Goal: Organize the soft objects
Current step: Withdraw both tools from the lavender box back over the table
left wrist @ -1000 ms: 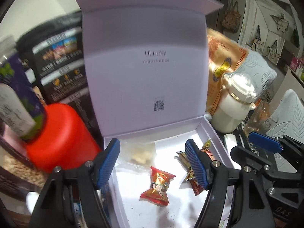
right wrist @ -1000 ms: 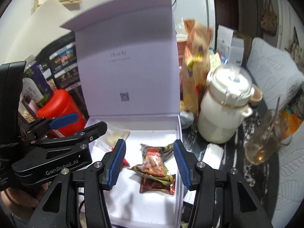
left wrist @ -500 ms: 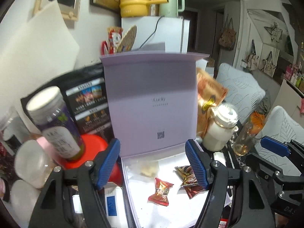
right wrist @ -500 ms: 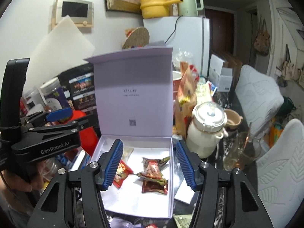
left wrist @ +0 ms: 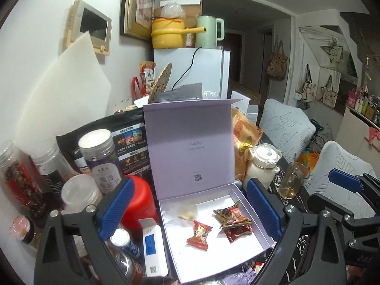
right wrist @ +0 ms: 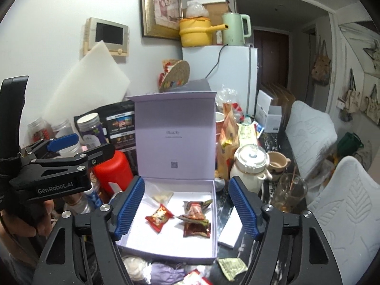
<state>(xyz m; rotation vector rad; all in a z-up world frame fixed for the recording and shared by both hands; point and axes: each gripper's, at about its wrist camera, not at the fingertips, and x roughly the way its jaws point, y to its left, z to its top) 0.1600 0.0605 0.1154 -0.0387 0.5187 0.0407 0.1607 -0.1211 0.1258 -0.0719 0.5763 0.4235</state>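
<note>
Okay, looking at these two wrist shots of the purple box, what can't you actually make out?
- Clear packet, left wrist view: its pale contents are too blurry to identify.
- Bottom snack wrapper, right wrist view: partly covered by the wrapper stacked on it.
- Purple box near corner, left wrist view: hidden behind the left gripper finger.
- Soft items in front of the box, right wrist view: cut off by the bottom edge.
- Lid print: too small to read.

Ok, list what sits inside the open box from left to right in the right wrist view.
Clear packet → red candy wrapper → stacked snack packets, all on the lavender box floor.
</note>
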